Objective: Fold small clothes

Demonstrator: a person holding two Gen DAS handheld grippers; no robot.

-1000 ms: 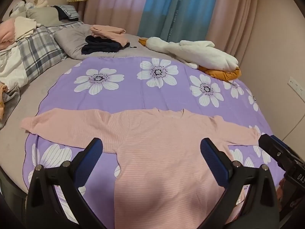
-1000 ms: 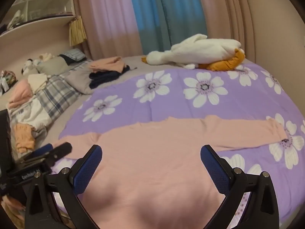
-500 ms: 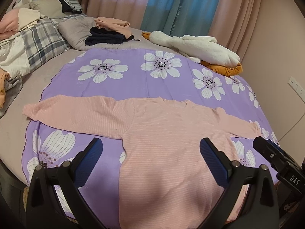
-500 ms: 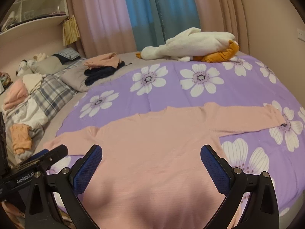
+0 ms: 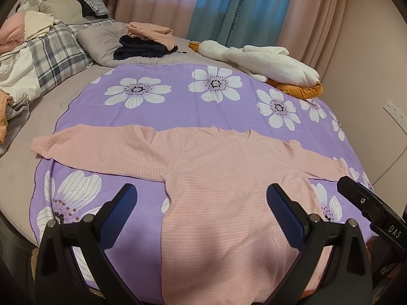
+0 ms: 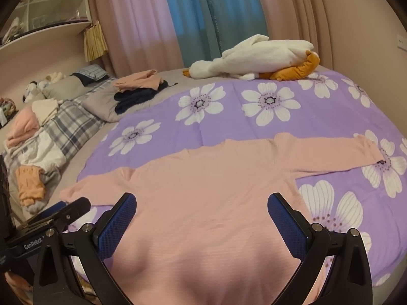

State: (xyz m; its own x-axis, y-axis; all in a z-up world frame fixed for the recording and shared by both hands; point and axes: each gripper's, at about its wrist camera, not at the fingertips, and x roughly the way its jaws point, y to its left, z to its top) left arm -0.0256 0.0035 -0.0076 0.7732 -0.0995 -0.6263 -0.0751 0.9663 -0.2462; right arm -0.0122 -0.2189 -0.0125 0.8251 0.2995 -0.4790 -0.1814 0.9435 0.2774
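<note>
The pink striped long-sleeved knit top [image 5: 229,178] lies flat, sleeves outstretched, on the purple flower-print bedsheet [image 5: 178,106]. Both the left gripper [image 5: 201,203] and right gripper [image 6: 202,211] remain spread, empty, and have drawn slightly back from the top since earlier.

Plush goose [image 5: 264,61], plaid pillow [image 5: 53,50], teal curtains [image 6: 198,17]

We see dim, pinkish light; daylight glows through curtains [image 5: 244,7]. Soft shadow on shirt [image 6: 203,267] near us. Fisheye bends edges; corners black.
</note>
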